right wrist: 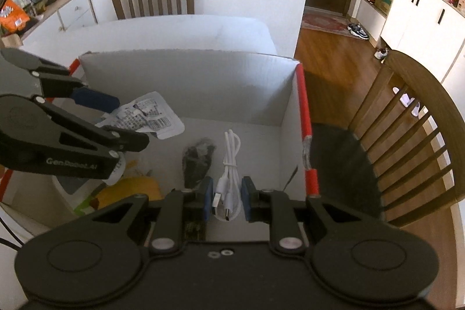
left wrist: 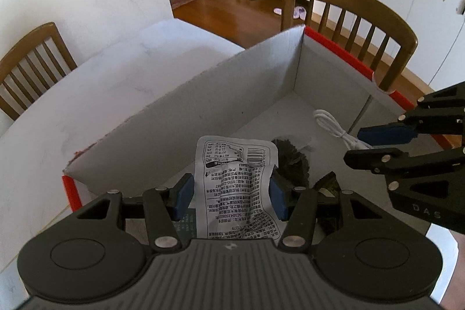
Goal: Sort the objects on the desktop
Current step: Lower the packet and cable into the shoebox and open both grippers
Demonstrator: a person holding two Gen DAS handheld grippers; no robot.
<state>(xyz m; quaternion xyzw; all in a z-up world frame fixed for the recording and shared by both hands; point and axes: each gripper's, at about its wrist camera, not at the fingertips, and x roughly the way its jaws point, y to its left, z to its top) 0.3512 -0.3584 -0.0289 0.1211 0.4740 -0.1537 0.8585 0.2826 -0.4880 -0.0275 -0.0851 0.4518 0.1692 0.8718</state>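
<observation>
Left wrist: crumpled white printed packet (left wrist: 235, 188) pinched in left gripper (left wrist: 229, 198); right gripper (right wrist: 227, 198) clamped on white cable (right wrist: 228, 188).

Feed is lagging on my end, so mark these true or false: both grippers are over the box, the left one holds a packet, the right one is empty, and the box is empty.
1. Both grippers are over the cardboard box. True.
2. The left gripper holds a printed white packet. True.
3. The right gripper is empty. False: it grips a coiled white cable.
4. The box is empty. False: a dark packet lies inside.
</observation>
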